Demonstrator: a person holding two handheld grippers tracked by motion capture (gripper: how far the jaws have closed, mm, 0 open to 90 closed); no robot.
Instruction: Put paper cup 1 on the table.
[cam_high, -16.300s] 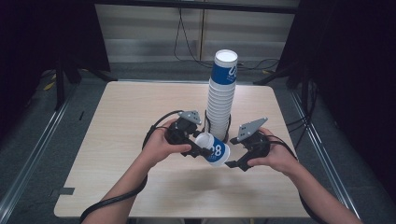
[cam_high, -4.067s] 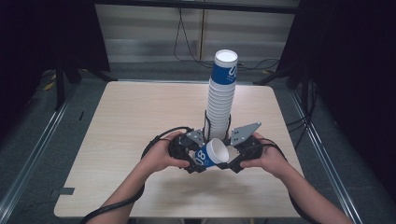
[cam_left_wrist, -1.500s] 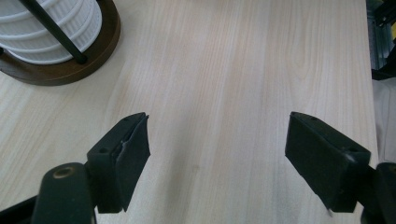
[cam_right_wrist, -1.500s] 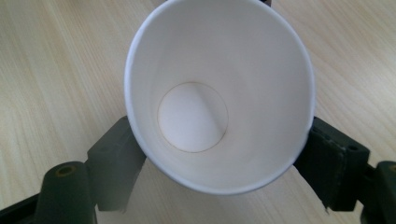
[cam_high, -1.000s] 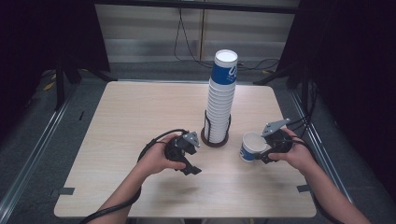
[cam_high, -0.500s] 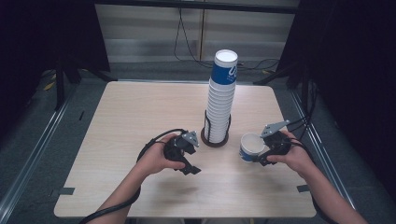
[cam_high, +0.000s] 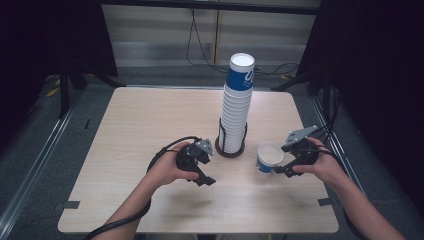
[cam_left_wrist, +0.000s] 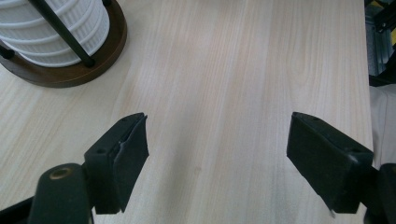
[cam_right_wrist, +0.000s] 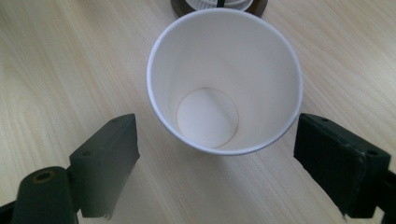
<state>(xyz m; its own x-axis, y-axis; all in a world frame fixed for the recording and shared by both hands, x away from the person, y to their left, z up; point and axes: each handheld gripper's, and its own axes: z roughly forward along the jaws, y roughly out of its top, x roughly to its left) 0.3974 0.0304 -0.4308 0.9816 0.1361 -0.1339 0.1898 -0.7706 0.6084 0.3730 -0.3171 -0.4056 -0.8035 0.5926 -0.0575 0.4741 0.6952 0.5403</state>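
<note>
A white paper cup (cam_high: 267, 158) with a blue band stands upright on the wooden table (cam_high: 150, 120), right of the stack. In the right gripper view the cup (cam_right_wrist: 224, 70) shows its empty inside. My right gripper (cam_high: 281, 161) (cam_right_wrist: 215, 126) is open, one jaw on each side of the cup, pads clear of its wall. A tall stack of the same cups (cam_high: 237, 100) (cam_left_wrist: 65, 32) rises from a dark round holder (cam_high: 230, 149) (cam_left_wrist: 93, 70). My left gripper (cam_high: 209, 167) (cam_left_wrist: 217, 154) is left of the holder. Its jaws have just been opening, with only bare table between them.
The holder's thin black rods (cam_left_wrist: 65, 35) run up the stack's sides. The holder's base (cam_right_wrist: 259, 5) lies just beyond the single cup. Cables trail from both grippers toward the table's near edge (cam_high: 200, 231). Dark floor and rails surround the table.
The cup has stayed at the same spot right of the stack. The right gripper has eased slightly back from it. The left hand has kept still.
</note>
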